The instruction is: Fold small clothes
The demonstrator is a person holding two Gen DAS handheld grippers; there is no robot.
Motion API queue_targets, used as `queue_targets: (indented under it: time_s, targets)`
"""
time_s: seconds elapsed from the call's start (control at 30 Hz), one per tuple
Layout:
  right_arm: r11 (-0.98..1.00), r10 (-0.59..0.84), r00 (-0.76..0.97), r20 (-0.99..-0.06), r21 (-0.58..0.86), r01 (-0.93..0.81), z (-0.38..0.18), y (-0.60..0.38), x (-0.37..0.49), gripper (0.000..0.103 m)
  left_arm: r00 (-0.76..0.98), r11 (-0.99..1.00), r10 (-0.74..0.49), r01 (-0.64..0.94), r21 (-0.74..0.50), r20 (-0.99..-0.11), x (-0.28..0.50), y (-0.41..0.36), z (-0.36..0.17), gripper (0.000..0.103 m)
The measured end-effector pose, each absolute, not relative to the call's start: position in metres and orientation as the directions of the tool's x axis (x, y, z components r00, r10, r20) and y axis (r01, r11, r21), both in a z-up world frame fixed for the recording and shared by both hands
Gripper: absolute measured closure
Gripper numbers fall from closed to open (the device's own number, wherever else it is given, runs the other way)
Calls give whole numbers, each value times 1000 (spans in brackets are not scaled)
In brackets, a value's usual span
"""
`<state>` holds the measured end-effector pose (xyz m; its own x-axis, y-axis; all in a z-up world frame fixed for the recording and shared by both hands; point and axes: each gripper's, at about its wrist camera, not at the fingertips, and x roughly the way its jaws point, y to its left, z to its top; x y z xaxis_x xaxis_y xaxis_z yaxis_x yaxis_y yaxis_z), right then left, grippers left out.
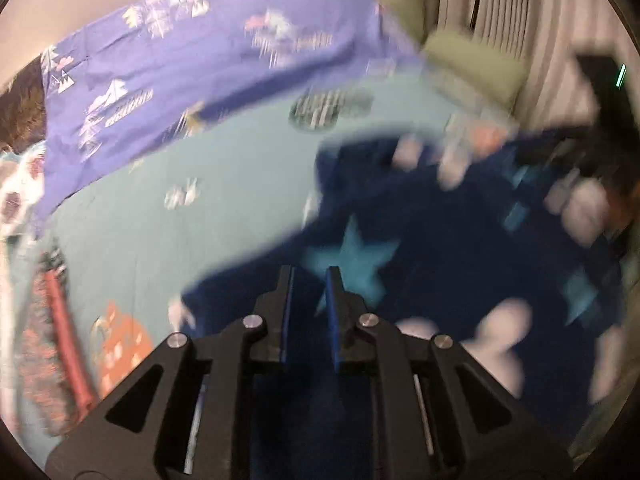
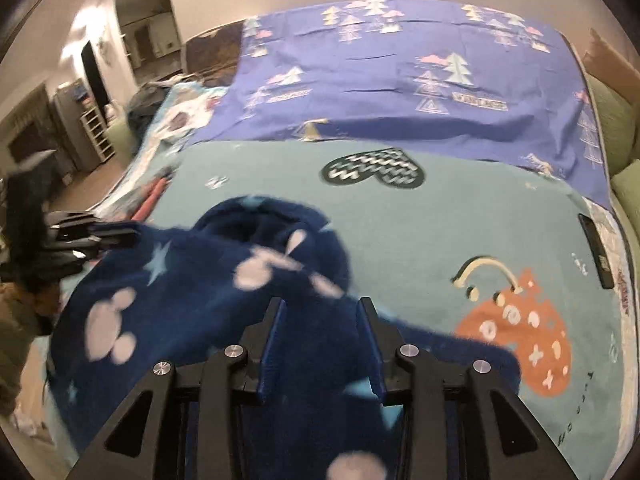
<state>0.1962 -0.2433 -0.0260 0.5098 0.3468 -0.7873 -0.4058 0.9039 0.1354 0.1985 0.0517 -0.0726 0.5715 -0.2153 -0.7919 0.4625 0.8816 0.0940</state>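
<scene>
Item: navy fleece garment (image 2: 208, 292), printed with white mouse-head shapes and pale blue stars. Location: bunched on a teal bedsheet (image 2: 400, 240), near edge of the bed.

Left gripper (image 1: 311, 280): jaws narrowly apart, a slim gap showing between the blue pads; the garment lies directly beyond and under the tips. View blurred; cannot tell whether cloth is pinched.

Right gripper (image 2: 320, 308): jaws partly open, fleece filling the space between the pads and running back under the gripper body; whether the pads press on it cannot be told.

Also present: purple tree-print sheet (image 2: 400, 72) at the far side; dark remote-like bar (image 2: 596, 252) at the sheet's right edge.
</scene>
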Motion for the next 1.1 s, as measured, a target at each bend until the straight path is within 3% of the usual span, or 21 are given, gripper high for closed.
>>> queue_targets:
  time_s: [0.07,0.1,0.27,0.57,0.63,0.77,0.87,1.1]
  targets:
    - [936,213,431,-877,56,-348,-61,-242,207,64,551,890,-161,440,121,-819,200,55,-91,86]
    - [940,214,419,-882,70,-334,-68,-246,208,66,564,901,-181,423,94,-806,198,60,-89,86]
    - [957,274,521,-808,179,-226,-34,-272,180,64,627,934,-210,355,35,-750,170,79,-50,86]
    - [916,402,536,-743,320,-244,-12,-266,82,61,677,939,-255,343,-10,-690,91,64,-18,58]
    - [911,412,523,-746,335,-239,-21,-261,68,55,666,939,-268,343,-33,-696,80,58,-21,56]
    - [922,385,472,-793,356,-153,-59,-260,62,53,628,938,-274,341,-59,-729,76,48,-42,49]
    - [929,363,510,-780,344,-136,-58,-257,57,53,587,955,-190,296,-10,-787,83,43,-79,48]
    - [919,390,526,-756,356,-170,-35,-248,39,53,634,960,-227,274,-60,-739,58,60,-62,48]
